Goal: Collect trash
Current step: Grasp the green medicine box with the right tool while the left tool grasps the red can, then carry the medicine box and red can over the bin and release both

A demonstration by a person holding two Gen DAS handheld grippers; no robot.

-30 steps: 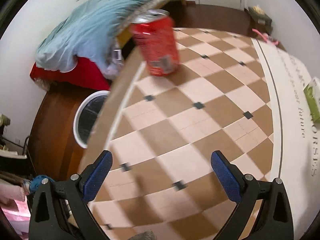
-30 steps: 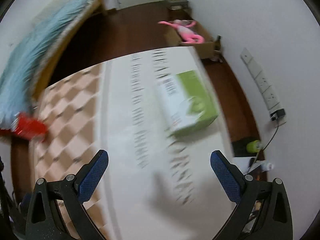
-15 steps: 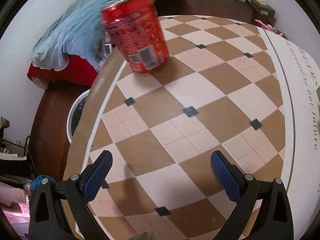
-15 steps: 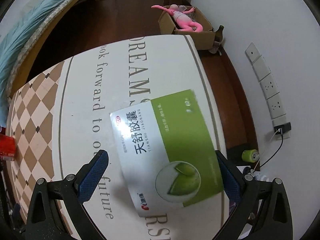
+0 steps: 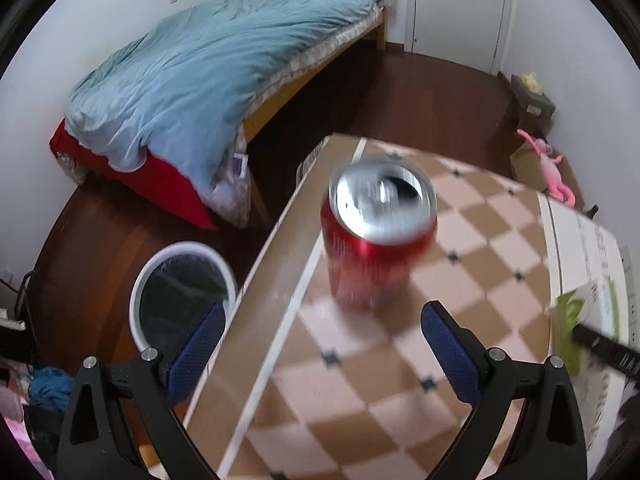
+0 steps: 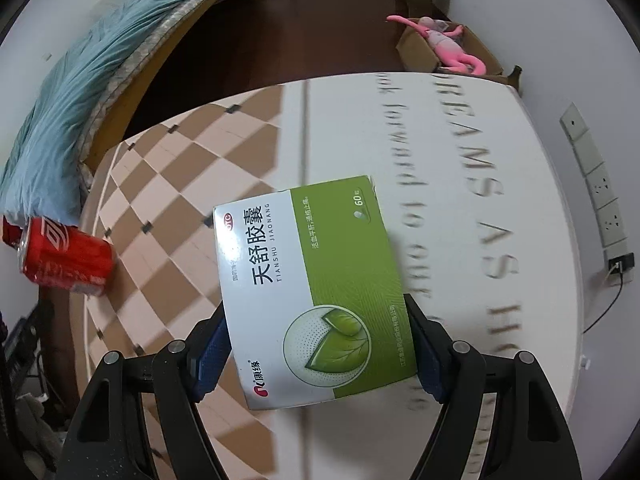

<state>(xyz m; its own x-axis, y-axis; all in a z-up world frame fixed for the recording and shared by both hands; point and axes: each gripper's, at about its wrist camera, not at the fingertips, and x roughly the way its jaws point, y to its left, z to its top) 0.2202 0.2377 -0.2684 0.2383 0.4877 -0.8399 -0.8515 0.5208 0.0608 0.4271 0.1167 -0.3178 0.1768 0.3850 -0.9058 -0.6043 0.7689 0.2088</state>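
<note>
Right gripper [image 6: 316, 354]: fingers clamp the green-and-white medicine box [image 6: 308, 280] by its side edges, the box projecting ahead of them. Left gripper [image 5: 320, 344]: fingers spread wide, holding nothing; red soda can [image 5: 376, 236] stands upright just ahead, between the finger lines, on the checkered table [image 5: 480, 248]. White-rimmed bin [image 5: 180, 288] lies below-left.

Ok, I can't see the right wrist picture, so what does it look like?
The right gripper is shut on a green and white medicine box, its two blue pads pressing the sides. Below lies a table with a checkered and lettered cover, a red soda can at its far left edge. A bed with a blue blanket lies beyond.
</note>
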